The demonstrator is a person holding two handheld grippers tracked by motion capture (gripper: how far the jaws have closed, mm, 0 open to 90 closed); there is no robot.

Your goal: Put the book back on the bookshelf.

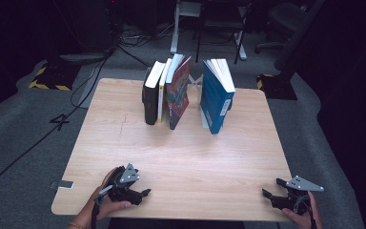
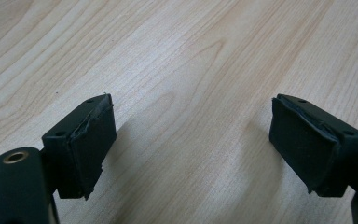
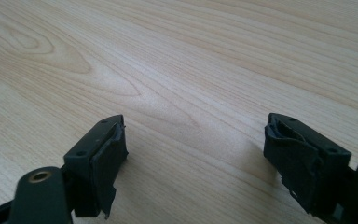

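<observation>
left claw (image 1: 140, 194): rests near the worktop's (image 1: 195, 157) near-left corner, held in the person's left hand (image 1: 106, 202); jaws stand wide apart with bare wood between them in the left gripper view (image 2: 193, 140).
right claw (image 1: 272, 194): at the near-right corner, held in the right hand (image 1: 304, 217); jaws spread apart, nothing between them (image 3: 193, 154).
books: two groups stand upright toward the far edge, well apart from both claws.
left group: black book (image 1: 149, 98), yellow-spined book (image 1: 161, 93) and red-covered book (image 1: 178, 93), touching, leaning together.
right group: blue book (image 1: 215, 98), standing just beside the left group with a gap between; possibly a pale bookend behind it, too small to confirm.
</observation>
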